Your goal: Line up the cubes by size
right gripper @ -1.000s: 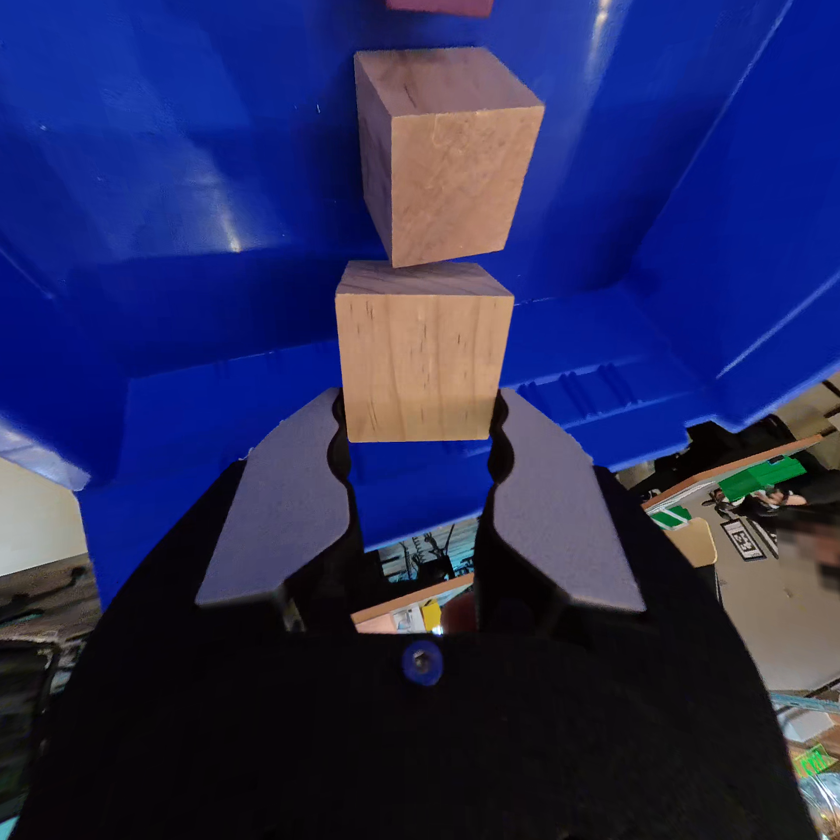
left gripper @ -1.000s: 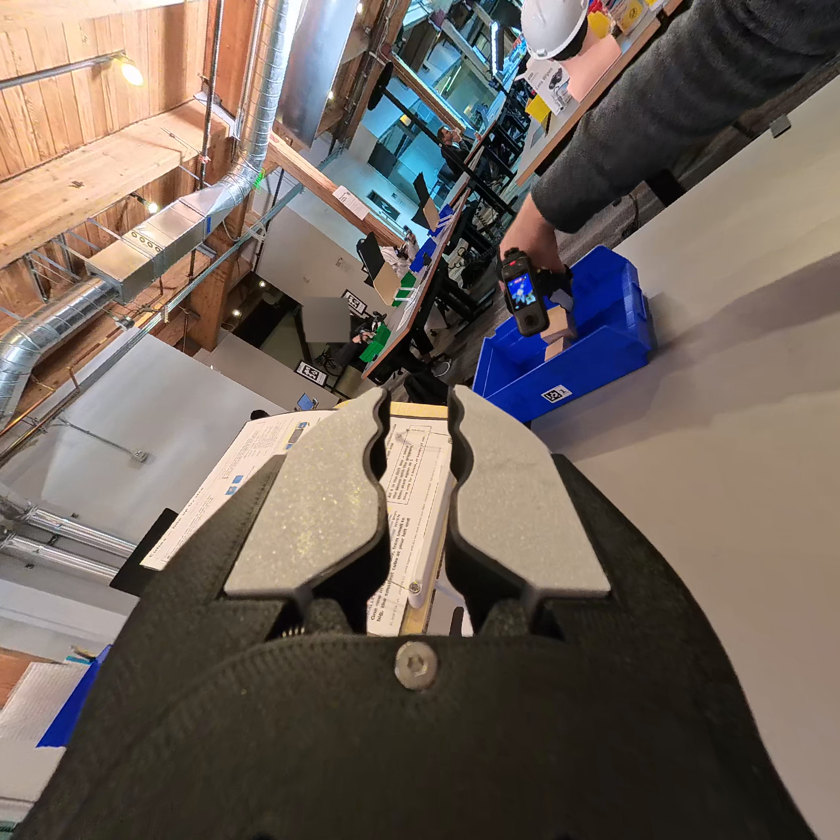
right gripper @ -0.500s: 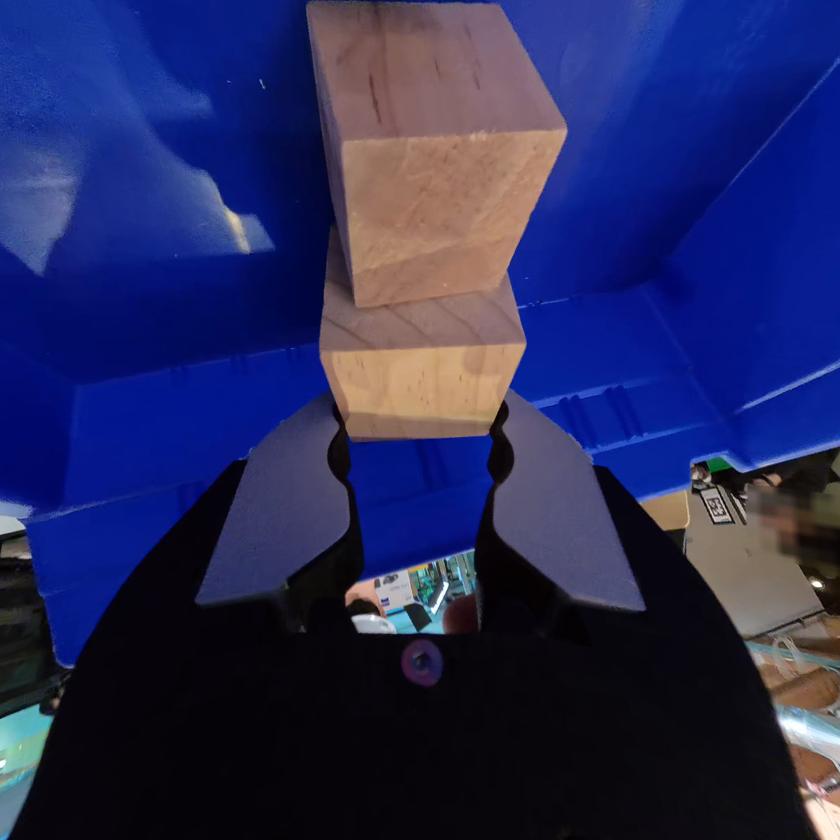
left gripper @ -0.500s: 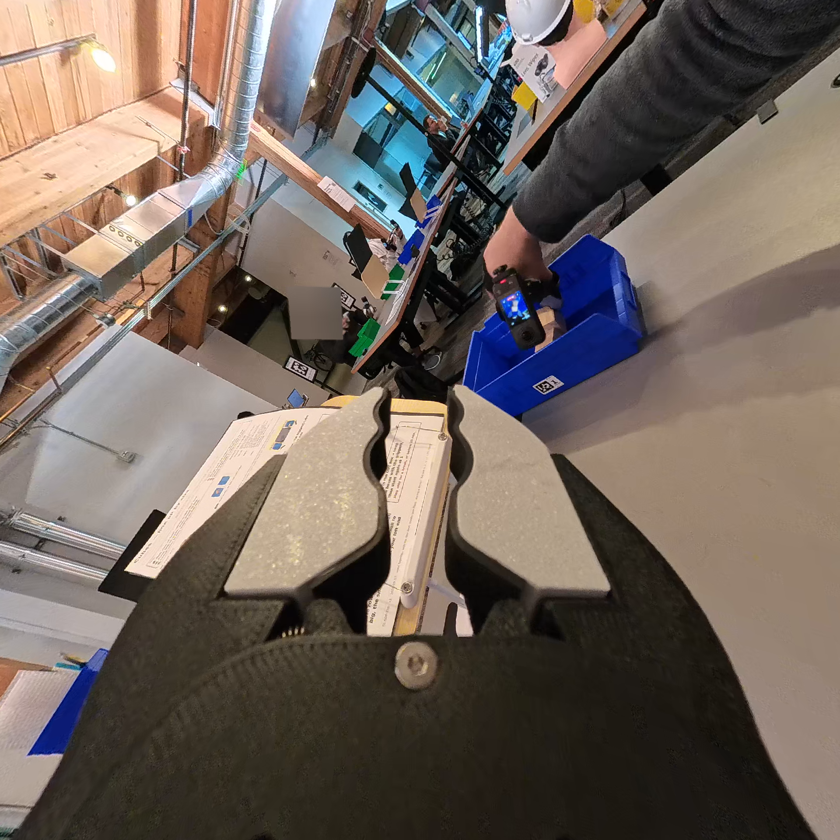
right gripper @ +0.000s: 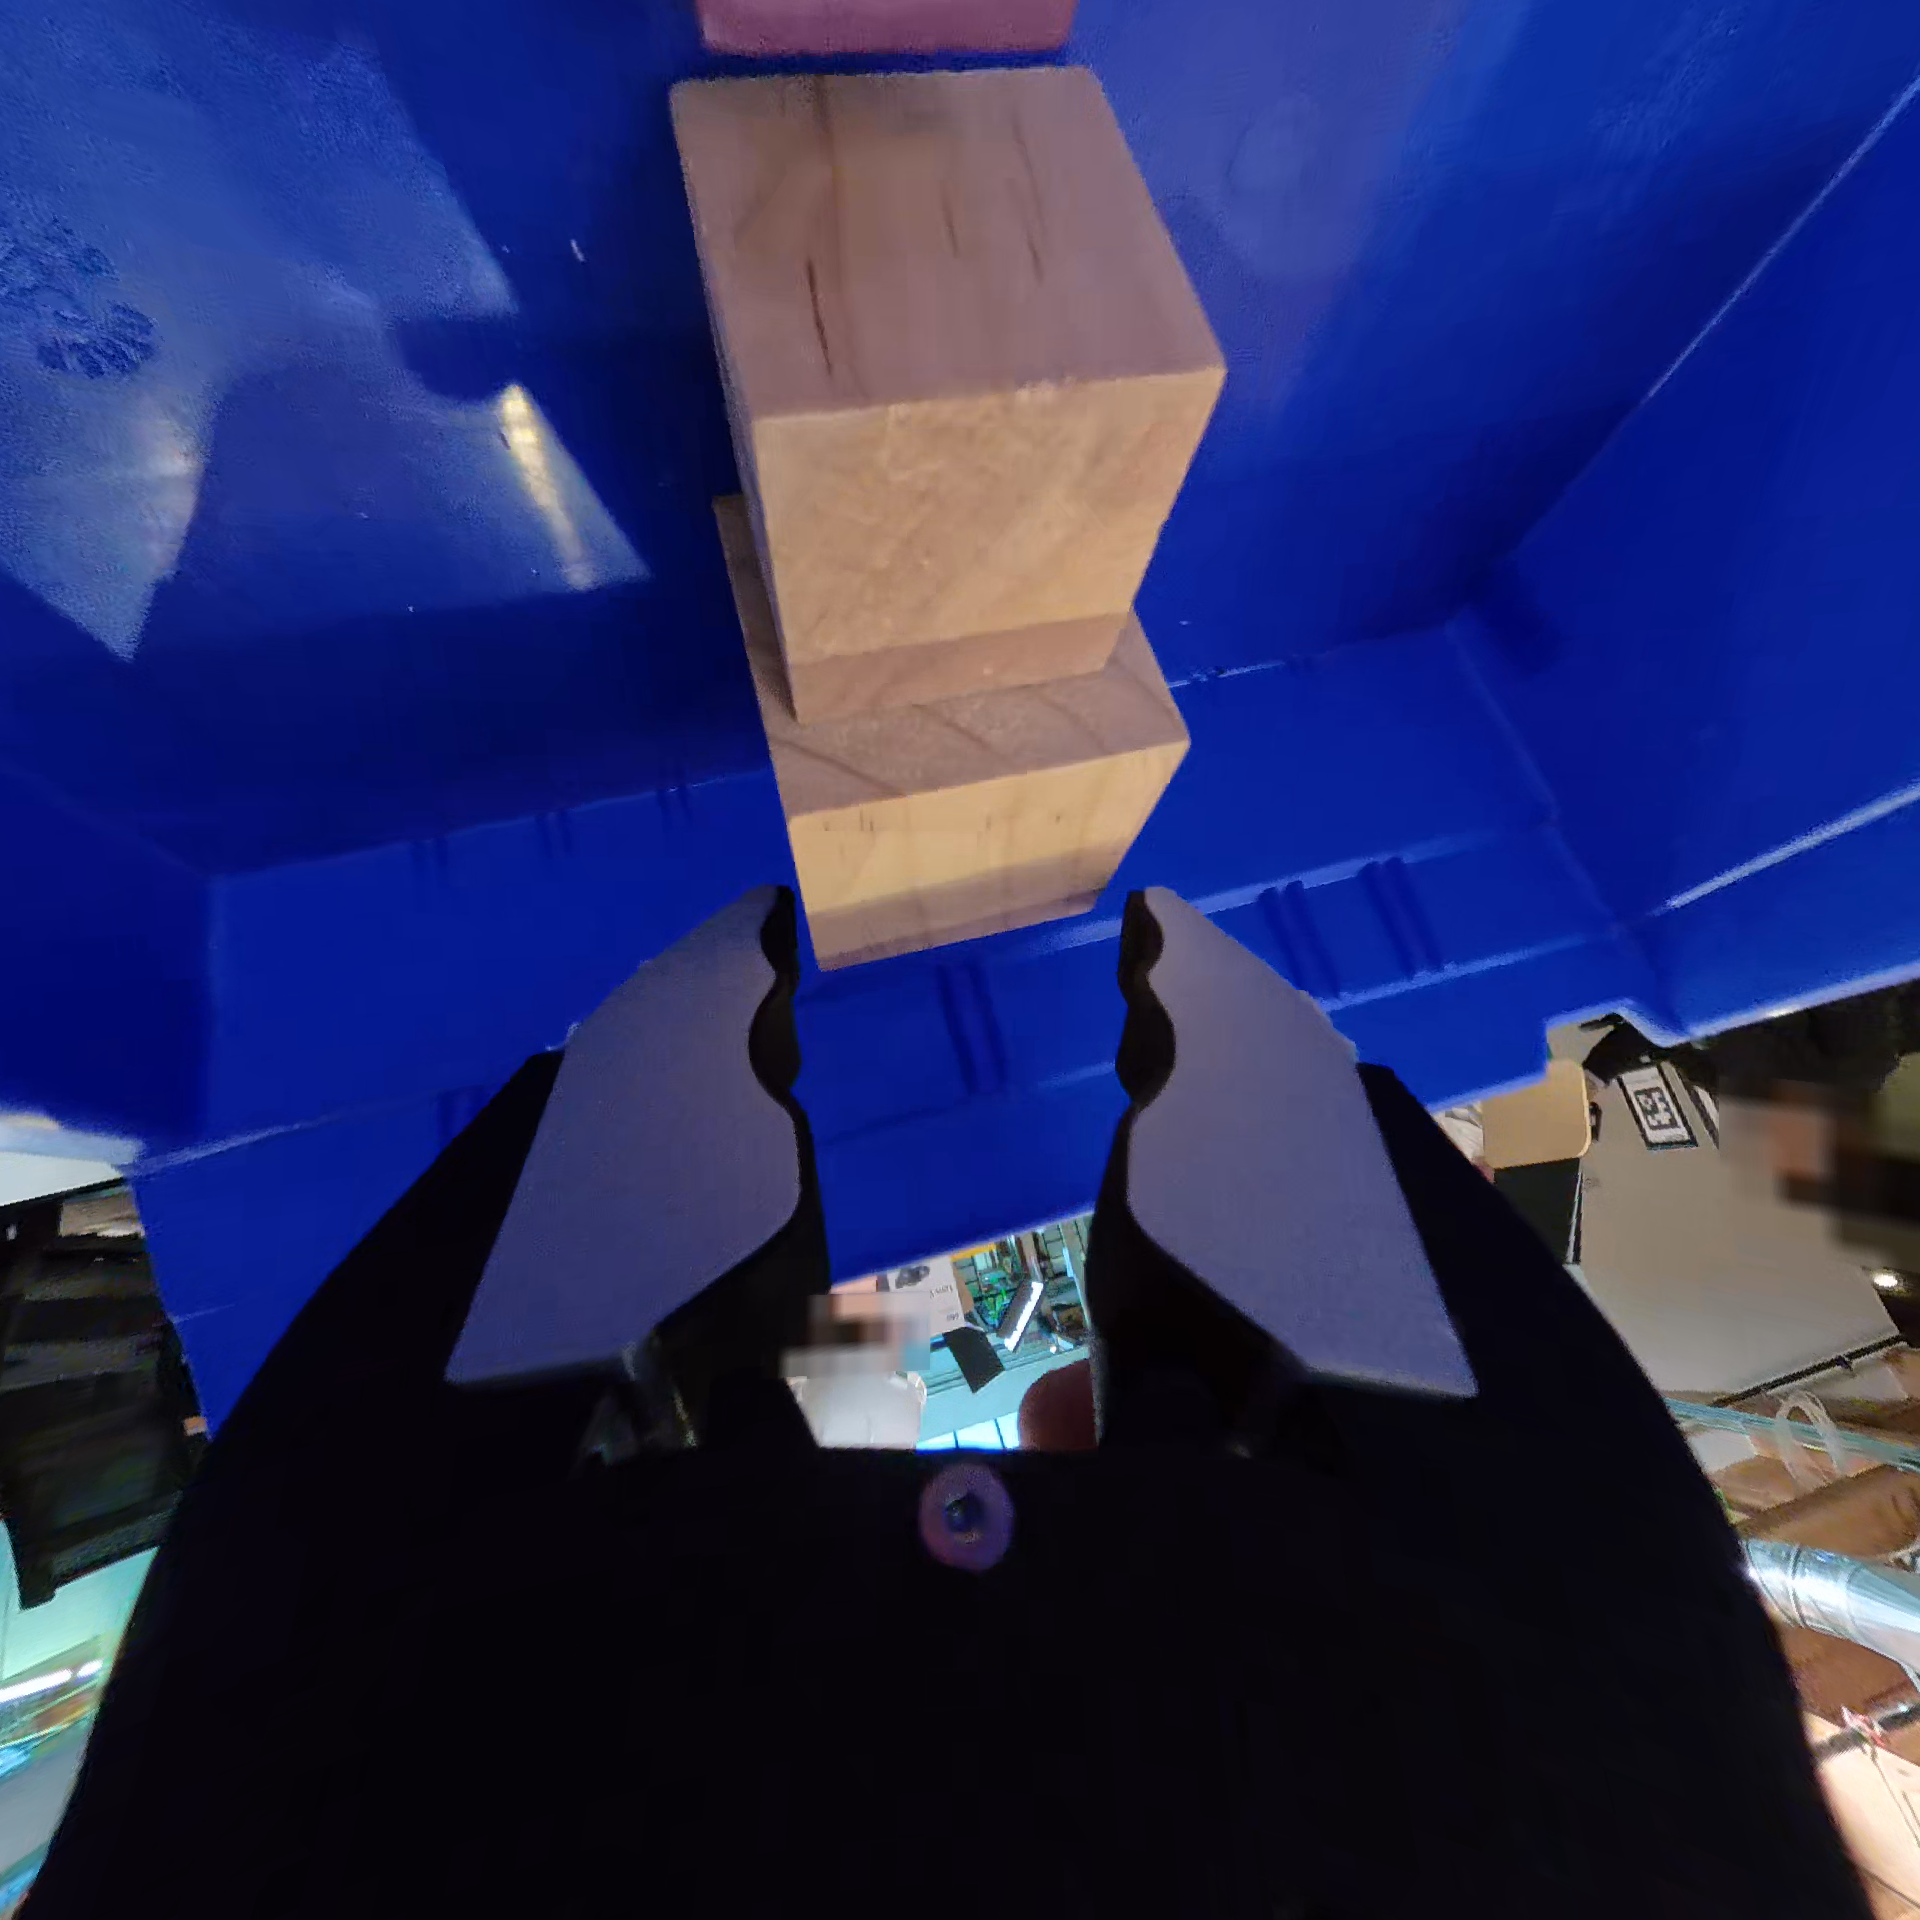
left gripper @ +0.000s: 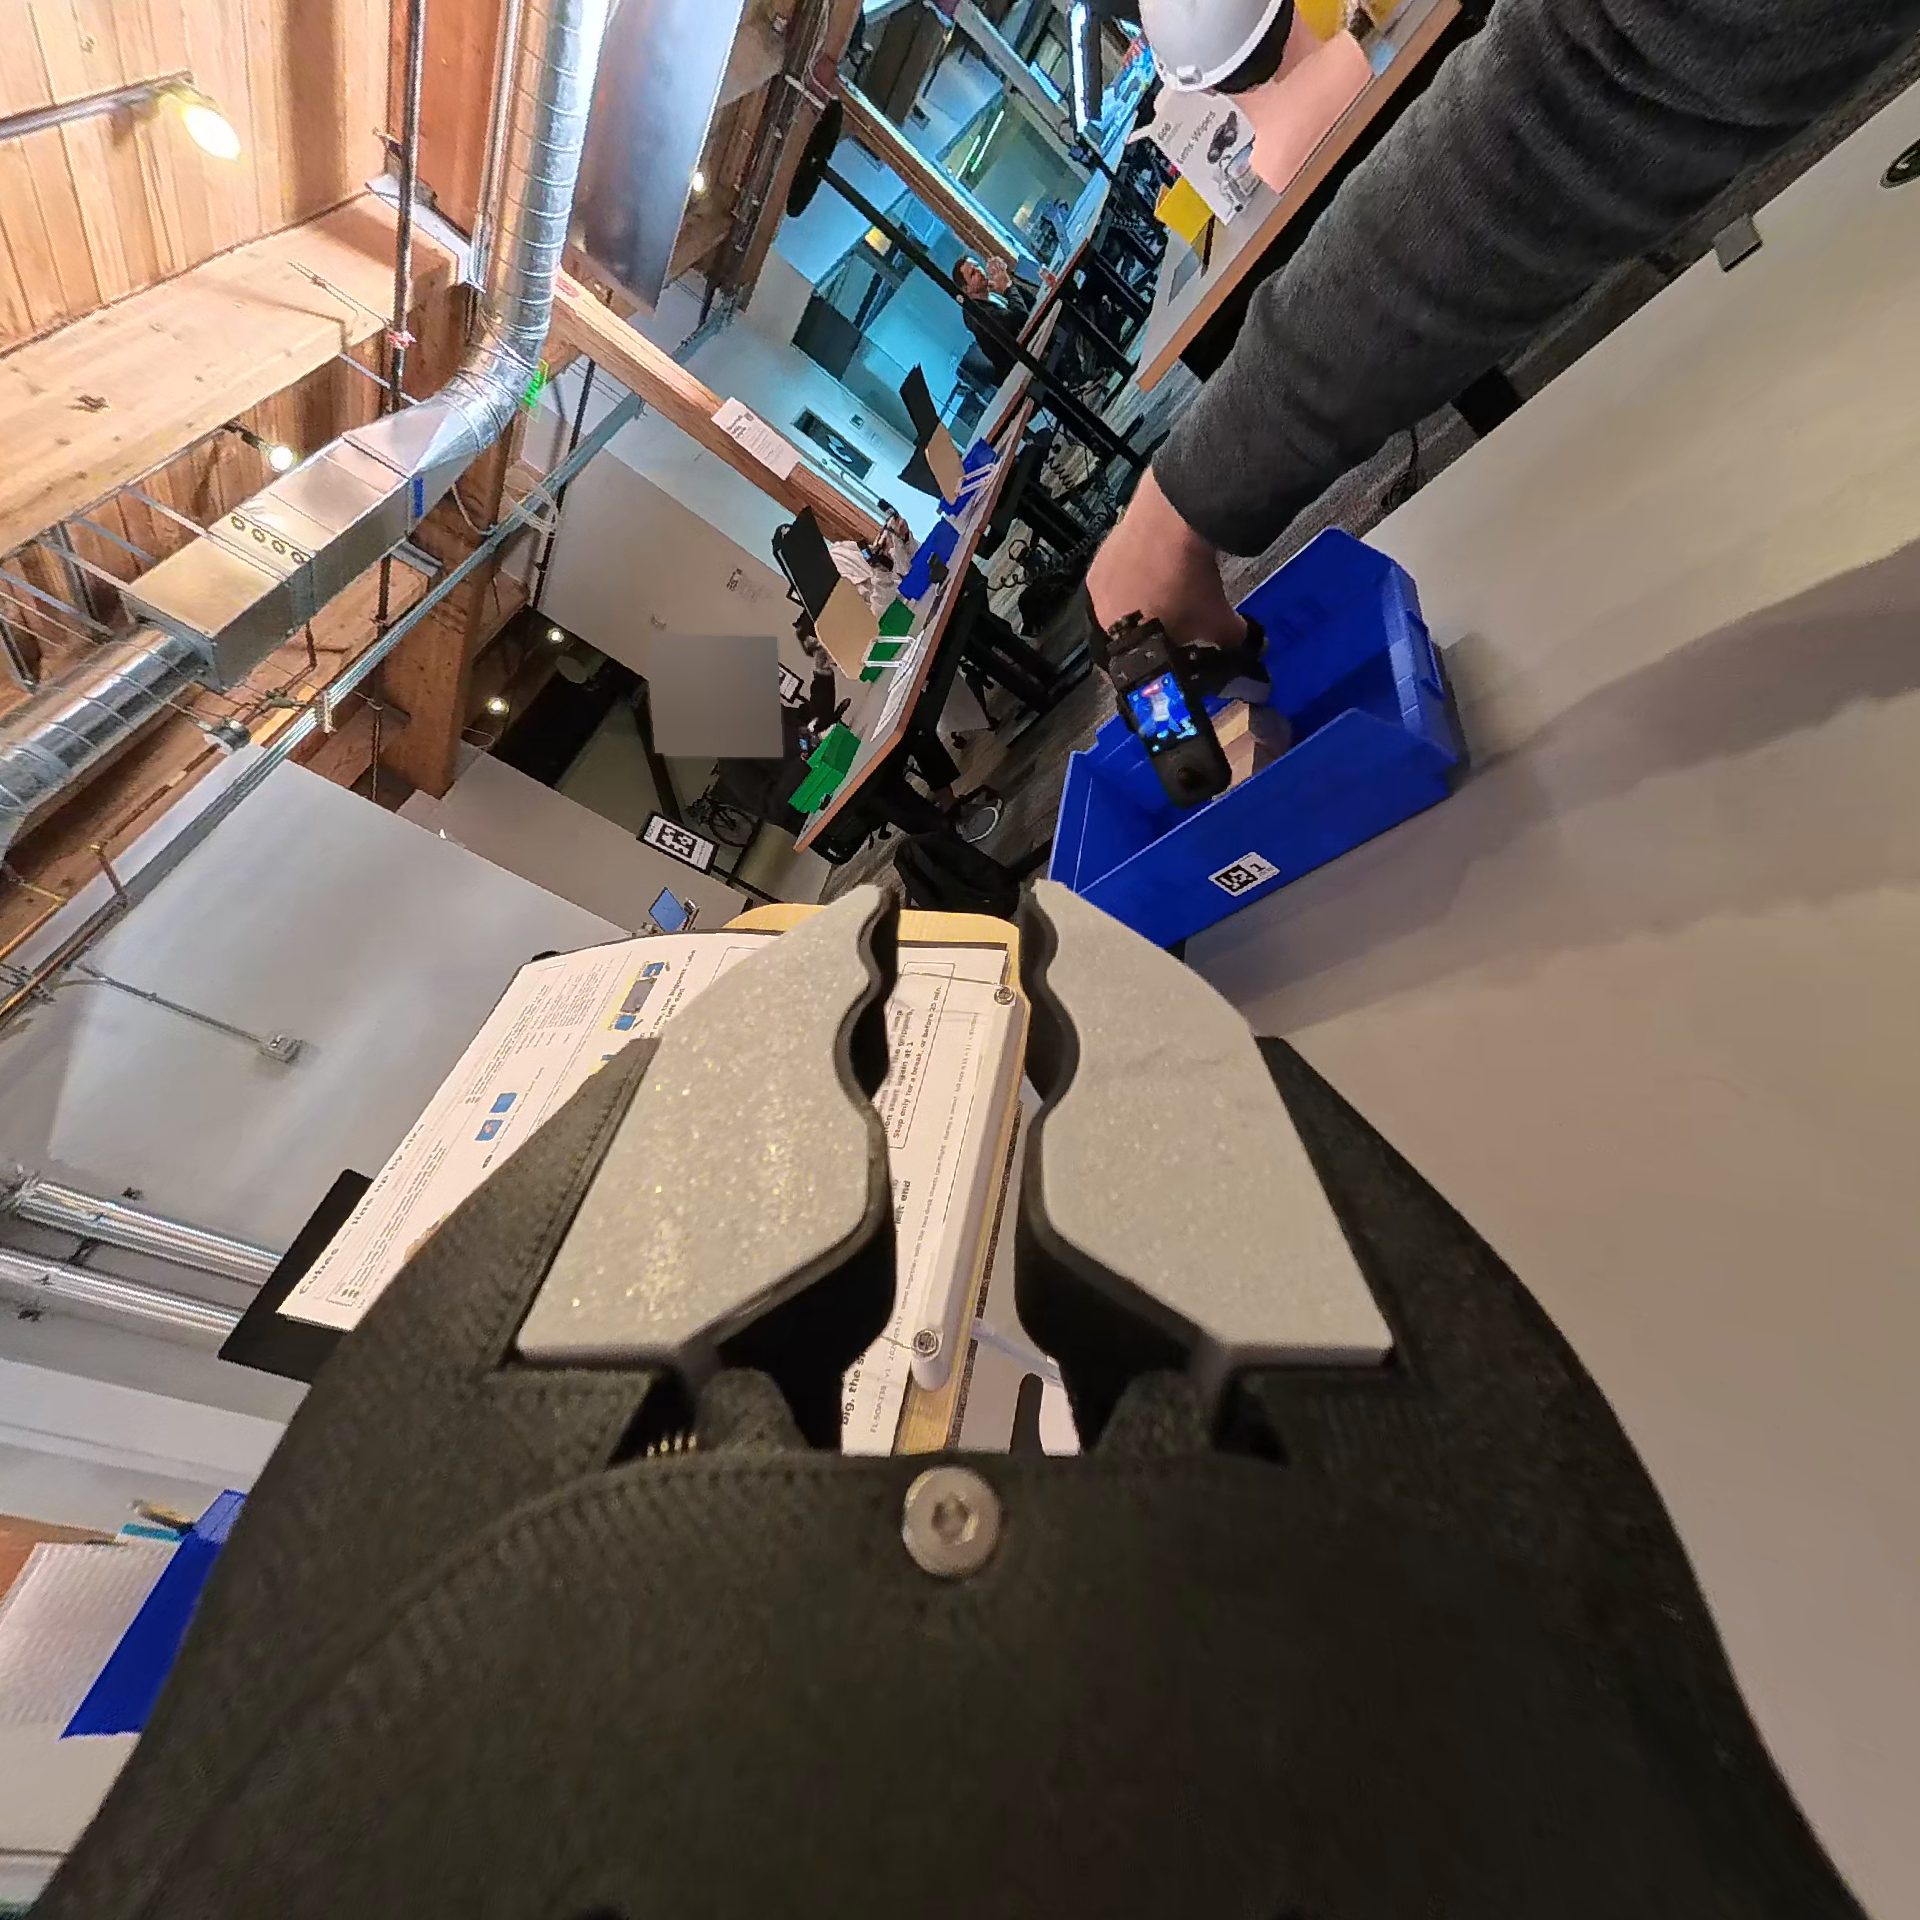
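My right gripper (right gripper: 958, 914) is open inside the blue bin (right gripper: 312, 935). A wooden cube (right gripper: 966, 831) lies just beyond its fingertips. The left fingertip (right gripper: 769, 935) is close to the cube's lower left corner and the right one stands clear of it. A larger wooden cube (right gripper: 956, 416) lies against the first and overlaps it in this view. A purple cube (right gripper: 883, 21) shows at the top edge. My left gripper (left gripper: 958, 909) is open by a narrow gap and empty, off to the side of the bin (left gripper: 1299, 821).
A clipboard with printed sheets (left gripper: 623, 1091) lies behind my left fingers. The grey table (left gripper: 1558, 1143) spreads to the right. A person's hand and grey sleeve (left gripper: 1507, 260) reach into the bin with the right gripper's camera body (left gripper: 1169, 722). There is about 60 cm between the tips of the two grippers.
My right gripper has shifted inside the bin. The near cube stood between its fingertips and now lies just beyond them. The larger cube now overlaps it. My left gripper stays empty and swung slightly.
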Demonstrator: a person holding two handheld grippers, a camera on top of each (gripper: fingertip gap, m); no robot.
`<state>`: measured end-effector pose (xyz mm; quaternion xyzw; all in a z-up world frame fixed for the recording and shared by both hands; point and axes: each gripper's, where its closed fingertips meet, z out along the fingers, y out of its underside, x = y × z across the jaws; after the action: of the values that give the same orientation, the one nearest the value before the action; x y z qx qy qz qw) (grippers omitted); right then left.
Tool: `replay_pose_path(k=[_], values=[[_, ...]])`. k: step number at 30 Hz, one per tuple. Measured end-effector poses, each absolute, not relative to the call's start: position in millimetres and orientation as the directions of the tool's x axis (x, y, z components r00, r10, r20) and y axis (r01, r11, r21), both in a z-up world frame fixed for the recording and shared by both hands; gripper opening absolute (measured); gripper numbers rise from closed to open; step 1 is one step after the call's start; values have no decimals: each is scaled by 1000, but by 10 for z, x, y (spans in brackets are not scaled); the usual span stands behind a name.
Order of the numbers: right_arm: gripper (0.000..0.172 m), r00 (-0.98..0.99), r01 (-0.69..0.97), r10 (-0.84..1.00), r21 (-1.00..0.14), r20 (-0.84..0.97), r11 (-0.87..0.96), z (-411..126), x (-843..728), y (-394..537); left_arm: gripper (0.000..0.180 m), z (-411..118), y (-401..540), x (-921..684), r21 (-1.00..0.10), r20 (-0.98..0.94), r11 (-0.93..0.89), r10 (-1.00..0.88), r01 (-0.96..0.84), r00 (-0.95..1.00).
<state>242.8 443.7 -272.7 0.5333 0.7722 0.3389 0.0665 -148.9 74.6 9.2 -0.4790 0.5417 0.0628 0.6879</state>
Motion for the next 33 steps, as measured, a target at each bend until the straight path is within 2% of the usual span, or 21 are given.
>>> replay_pose_path(k=[3,7,10,24,29,33], values=[[59,-427,776,870,593,246,213,-2718,2425,4405,21,75,757,-1474,-590,-806,531,-436,-608,401],[61,-448,819,853,506,269,270,-2771,2239,4360,21,64,762,-1456,-588,-807,531,-438,-611,396],[56,-463,817,843,501,276,285,-2801,2200,4364,21,55,769,-1449,-588,-806,530,-441,-611,394],[55,-436,816,860,520,266,253,-2784,2281,4411,21,48,769,-1456,-587,-807,528,-442,-614,392],[67,-366,883,852,430,374,191,-2547,2217,4365,23,87,753,-1487,-584,-810,529,-425,-616,403],[61,-276,945,778,308,564,112,-2055,2117,4210,28,149,721,-1491,-591,-806,535,-415,-604,422]])
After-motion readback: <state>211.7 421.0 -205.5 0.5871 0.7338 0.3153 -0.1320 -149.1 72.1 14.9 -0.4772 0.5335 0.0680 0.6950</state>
